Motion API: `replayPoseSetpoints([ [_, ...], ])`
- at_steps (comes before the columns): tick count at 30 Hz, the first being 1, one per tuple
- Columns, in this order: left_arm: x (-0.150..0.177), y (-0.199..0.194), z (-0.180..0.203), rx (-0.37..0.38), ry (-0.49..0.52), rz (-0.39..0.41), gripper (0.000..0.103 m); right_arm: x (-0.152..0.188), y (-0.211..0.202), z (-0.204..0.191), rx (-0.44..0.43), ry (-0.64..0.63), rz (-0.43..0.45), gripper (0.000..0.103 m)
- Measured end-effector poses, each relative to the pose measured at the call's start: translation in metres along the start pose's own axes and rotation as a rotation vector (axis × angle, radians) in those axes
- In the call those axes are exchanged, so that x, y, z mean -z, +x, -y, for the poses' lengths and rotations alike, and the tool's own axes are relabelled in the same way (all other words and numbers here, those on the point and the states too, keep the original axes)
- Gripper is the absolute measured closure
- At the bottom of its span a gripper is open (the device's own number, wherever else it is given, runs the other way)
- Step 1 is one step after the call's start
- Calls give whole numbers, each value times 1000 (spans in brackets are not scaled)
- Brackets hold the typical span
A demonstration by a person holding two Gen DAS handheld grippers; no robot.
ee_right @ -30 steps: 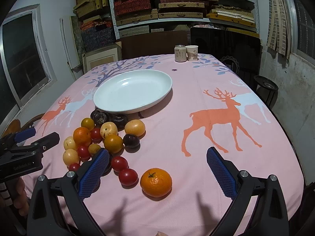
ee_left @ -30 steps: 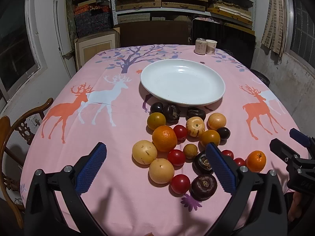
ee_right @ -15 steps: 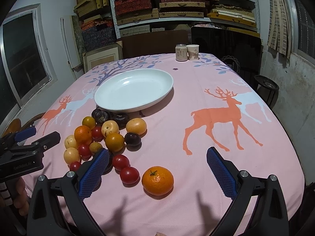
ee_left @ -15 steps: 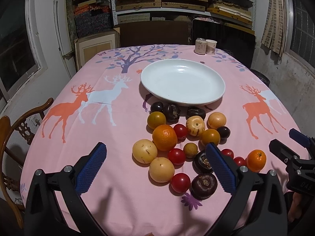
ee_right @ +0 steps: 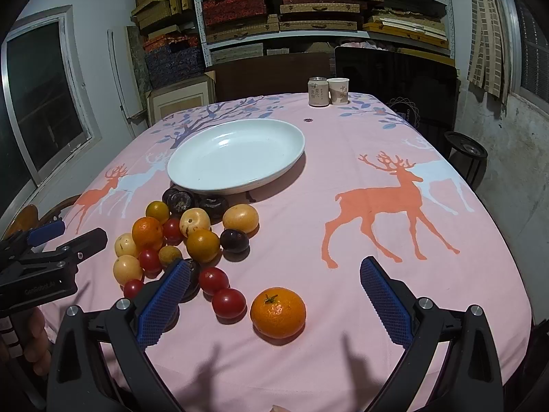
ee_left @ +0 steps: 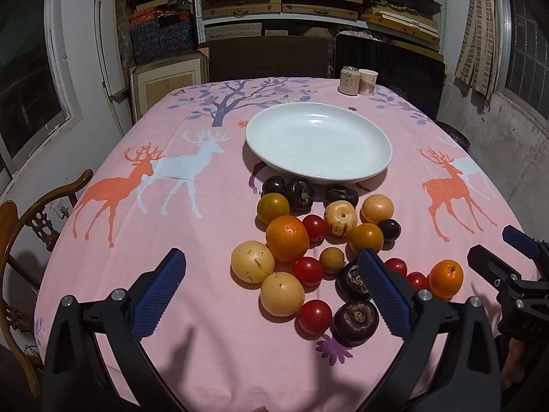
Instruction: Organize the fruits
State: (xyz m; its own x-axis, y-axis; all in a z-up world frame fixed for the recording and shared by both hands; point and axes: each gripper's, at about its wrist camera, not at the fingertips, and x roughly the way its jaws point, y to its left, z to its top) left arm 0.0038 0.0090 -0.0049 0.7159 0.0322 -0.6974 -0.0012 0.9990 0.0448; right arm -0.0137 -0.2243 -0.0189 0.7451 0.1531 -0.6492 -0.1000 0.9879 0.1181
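A white plate [ee_left: 319, 144] [ee_right: 236, 156] sits empty at the middle of the pink deer tablecloth. Just in front of it lies a cluster of several fruits: an orange [ee_left: 287, 238] [ee_right: 147, 232], yellow round fruits [ee_left: 252, 261], red tomatoes [ee_left: 314, 316] [ee_right: 228, 303] and dark purple fruits [ee_left: 355, 318]. A lone orange [ee_right: 278, 312] [ee_left: 445, 278] lies apart at the cluster's right. My left gripper [ee_left: 271, 292] is open, low over the near side of the cluster. My right gripper [ee_right: 274, 302] is open around the lone orange, not touching it.
A drink can [ee_left: 349, 80] [ee_right: 317, 91] and a paper cup [ee_left: 368, 81] [ee_right: 338, 90] stand at the table's far edge. A wooden chair [ee_left: 24, 226] is at the left. Shelves of boxes fill the back wall. A black stool [ee_right: 465, 152] stands on the right.
My right gripper has moved forward and slightly left, so the lone orange sits more centrally between its fingers. The left gripper has barely moved.
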Motion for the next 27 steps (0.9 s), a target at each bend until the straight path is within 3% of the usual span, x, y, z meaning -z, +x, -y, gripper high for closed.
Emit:
replayPoseSetpoints([
  [21, 8, 4, -6, -23, 12, -10, 4, 4, 3, -3, -7, -15, -14, 3],
  [23, 14, 14, -17, -42, 23, -39, 4, 7, 5, -1, 7, -49, -34, 3],
  [27, 30, 40, -50, -10, -25, -125, 4, 20, 11, 13, 24, -92, -71, 3],
])
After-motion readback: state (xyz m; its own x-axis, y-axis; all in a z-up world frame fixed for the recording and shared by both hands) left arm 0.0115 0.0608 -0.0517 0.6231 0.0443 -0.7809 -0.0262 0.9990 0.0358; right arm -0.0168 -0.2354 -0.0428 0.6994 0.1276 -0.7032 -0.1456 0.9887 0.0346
